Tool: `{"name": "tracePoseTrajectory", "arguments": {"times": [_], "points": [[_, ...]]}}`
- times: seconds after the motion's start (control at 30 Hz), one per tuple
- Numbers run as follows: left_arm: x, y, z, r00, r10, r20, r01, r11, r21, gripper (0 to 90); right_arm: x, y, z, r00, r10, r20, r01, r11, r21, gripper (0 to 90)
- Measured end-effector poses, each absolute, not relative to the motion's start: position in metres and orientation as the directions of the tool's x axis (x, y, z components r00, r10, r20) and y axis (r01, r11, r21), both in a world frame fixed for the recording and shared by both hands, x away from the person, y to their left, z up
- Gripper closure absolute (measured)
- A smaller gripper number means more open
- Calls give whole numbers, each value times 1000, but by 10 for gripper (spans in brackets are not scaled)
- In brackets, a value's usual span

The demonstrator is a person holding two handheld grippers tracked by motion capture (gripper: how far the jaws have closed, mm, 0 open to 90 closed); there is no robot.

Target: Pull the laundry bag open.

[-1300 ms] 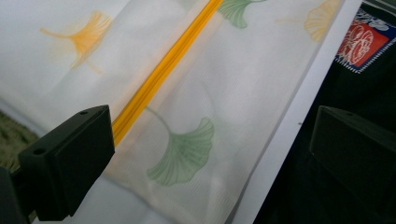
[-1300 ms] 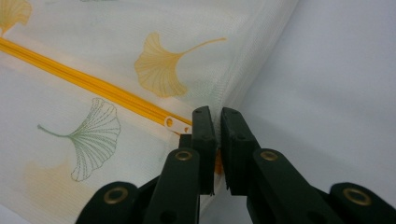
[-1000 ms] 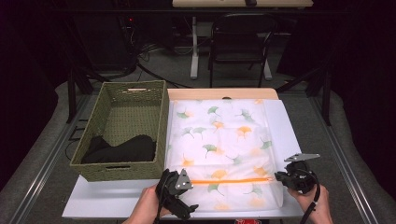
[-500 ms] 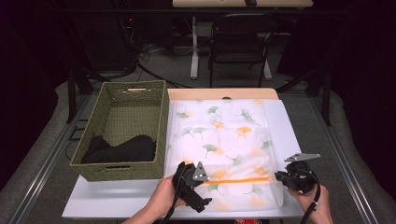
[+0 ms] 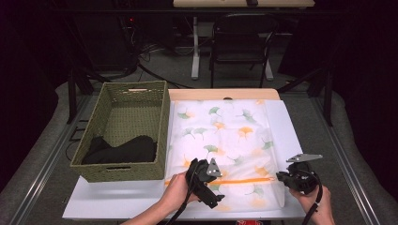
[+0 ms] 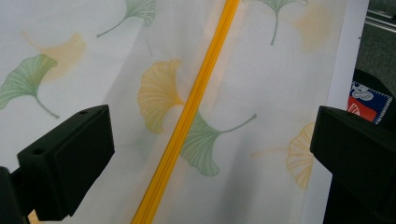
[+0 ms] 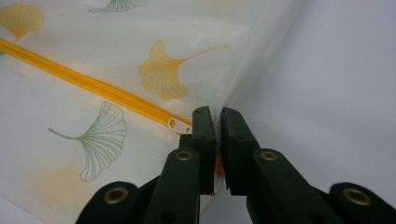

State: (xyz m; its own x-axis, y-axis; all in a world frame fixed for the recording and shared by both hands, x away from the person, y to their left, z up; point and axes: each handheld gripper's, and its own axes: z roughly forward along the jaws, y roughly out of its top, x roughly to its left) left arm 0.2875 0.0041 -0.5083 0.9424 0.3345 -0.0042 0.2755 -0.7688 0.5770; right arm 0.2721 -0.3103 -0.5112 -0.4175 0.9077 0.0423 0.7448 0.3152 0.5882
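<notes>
Right hand-held gripper (image 7: pixel 218 128) clamped on mesh bag's (image 5: pixel 225 140) edge — left hand-held gripper (image 6: pixel 210 154) wide open over orange zipper (image 6: pixel 187 121).

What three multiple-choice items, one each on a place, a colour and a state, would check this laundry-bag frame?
1. Where does the dark garment lie?
A. In the woven basket
B. On the mesh bag
C. On the floor

2. What colour is the zipper of the mesh bag?
A. Green
B. Orange-yellow
C. Black

3. How do the jaws of the left gripper stand?
A. Shut on the zipper pull
B. Shut on the basket rim
C. Open above the zipper

Answers:
1. A: the high view shows the dark cloth at the near end inside the basket.
2. B: the strip runs orange-yellow across the white leaf-printed mesh in both gripper views.
3. C: the left gripper view shows its two pads wide apart with the zipper between them, untouched, while the right gripper pinches the bag's edge by the zipper end.
</notes>
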Motion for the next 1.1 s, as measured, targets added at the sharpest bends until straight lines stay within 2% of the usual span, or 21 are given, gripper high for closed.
{"name": "tracePoseTrajectory", "arguments": {"times": [0.63, 1.1], "points": [[300, -56, -516, 961, 274, -35, 244, -780, 576, 0, 272, -311, -510, -418, 907, 40, 739, 314, 596, 852], [307, -86, -520, 965, 255, -54, 236, -768, 595, 18, 271, -310, -508, -415, 909, 48, 733, 303, 609, 854]]}}
